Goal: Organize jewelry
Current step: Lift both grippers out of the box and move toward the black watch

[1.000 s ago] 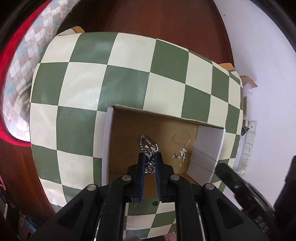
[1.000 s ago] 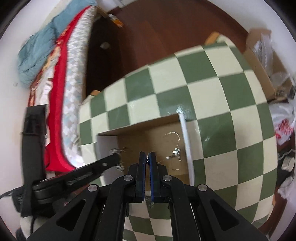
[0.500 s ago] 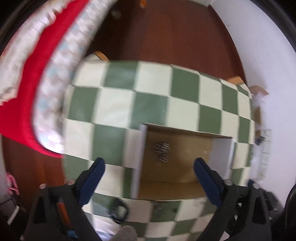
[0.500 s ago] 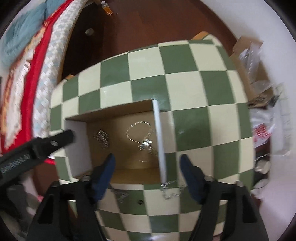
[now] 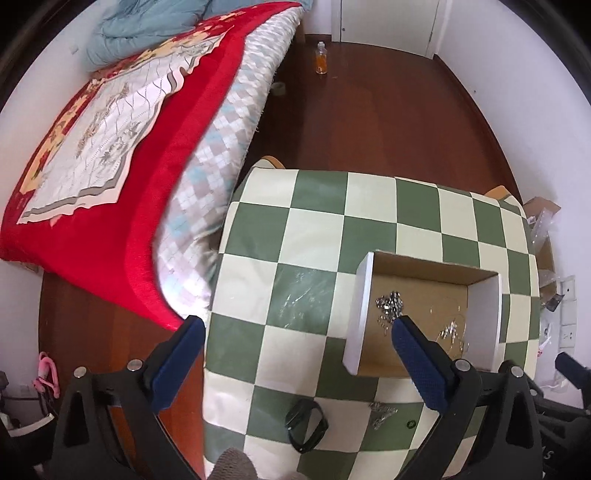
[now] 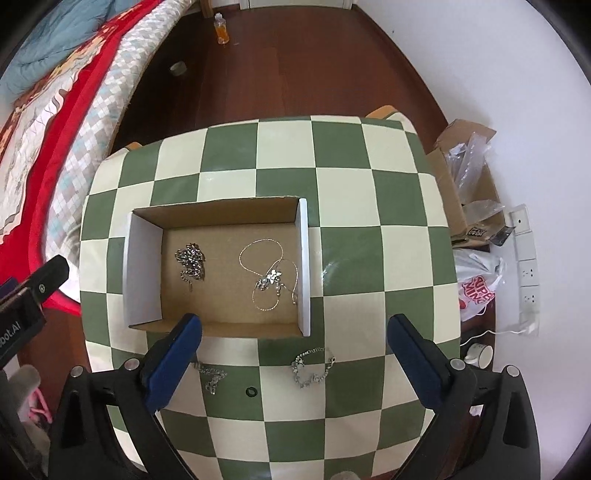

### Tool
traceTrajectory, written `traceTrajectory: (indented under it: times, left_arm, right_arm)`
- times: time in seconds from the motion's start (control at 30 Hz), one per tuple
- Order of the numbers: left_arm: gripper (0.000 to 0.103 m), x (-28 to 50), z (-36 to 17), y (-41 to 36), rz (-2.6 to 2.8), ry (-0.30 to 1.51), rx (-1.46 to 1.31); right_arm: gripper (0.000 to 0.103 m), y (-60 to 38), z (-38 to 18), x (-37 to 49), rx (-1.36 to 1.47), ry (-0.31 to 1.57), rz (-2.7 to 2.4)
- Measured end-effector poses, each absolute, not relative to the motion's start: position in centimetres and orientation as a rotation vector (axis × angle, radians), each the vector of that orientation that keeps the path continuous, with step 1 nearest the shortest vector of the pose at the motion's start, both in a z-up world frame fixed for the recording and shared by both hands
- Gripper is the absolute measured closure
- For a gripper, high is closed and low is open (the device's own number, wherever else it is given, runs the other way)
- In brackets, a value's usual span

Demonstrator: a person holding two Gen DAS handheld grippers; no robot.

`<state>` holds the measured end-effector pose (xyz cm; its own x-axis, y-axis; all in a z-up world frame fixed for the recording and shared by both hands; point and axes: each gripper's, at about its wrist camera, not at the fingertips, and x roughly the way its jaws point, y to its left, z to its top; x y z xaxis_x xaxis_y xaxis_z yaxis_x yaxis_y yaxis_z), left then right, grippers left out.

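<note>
An open cardboard box (image 6: 144,273) (image 5: 364,306) stands on the green-and-cream checkered table (image 6: 351,184) (image 5: 314,236). Inside lie a bunched silver chain (image 6: 190,260) (image 5: 389,306) and a thin gold necklace with a pendant (image 6: 271,277) (image 5: 452,328). On the table in front of the box lie a silver bracelet (image 6: 312,369), a small chain (image 6: 212,376) (image 5: 380,415) and a black band (image 5: 306,424). My right gripper (image 6: 293,354) is open and empty, above the table's near side. My left gripper (image 5: 297,354) is open and empty, raised left of the box.
A bed with a red cover (image 5: 110,147) (image 6: 55,92) stands left of the table. An orange bottle (image 6: 221,29) stands on the wooden floor. A cardboard carton and bags (image 6: 469,192) lie right of the table by the white wall.
Both grippers have opened, letting the chain and the necklace drop into the box, then pulled up and back. The left one has swung left.
</note>
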<state>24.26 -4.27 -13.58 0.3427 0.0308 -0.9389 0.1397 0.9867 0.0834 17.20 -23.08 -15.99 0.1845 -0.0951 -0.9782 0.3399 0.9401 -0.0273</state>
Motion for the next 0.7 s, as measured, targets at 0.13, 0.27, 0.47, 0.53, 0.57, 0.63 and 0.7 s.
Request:
traceTrajectory:
  times: [0.13,0.27,0.47,0.53,0.57,0.63,0.7]
  left_arm:
    - [0.0,22.5,-12.1,-3.9,-0.079,1.207,0.166]
    - [0.0,20.5,-10.1,-3.6,-0.076,1.183,0.179]
    - [0.0,17.7,-7.3,-3.0,-0.074,1.151,0.187]
    - [0.0,17.0,-6.4,-2.8,-0.071,1.134,0.194]
    - [0.0,16.6,-6.0,-2.7,-0.071,1.123,0.197]
    - [0.0,15.7,-5.3,-2.6,-0.063,1.099,0.215]
    - [0.0,15.1,-5.0,-2.4,-0.067,1.088,0.219]
  right_arm:
    - [0.001,-22.5,-14.2,15.7,0.222,1.321,-0.309]
    - [0.001,-21.9,-11.8,13.8,0.223,1.276,-0.312]
    - [0.001,-21.0,-7.7,11.0,0.232,1.209,-0.312]
    - [0.001,-20.6,-6.4,10.3,0.228,1.187,-0.311]
    - [0.001,-20.4,-5.9,10.0,0.228,1.177,-0.309]
    - [0.001,-20.1,-4.8,9.2,0.243,1.158,-0.302]
    - [0.001,-20.0,-4.3,8.5,0.262,1.151,-0.295]
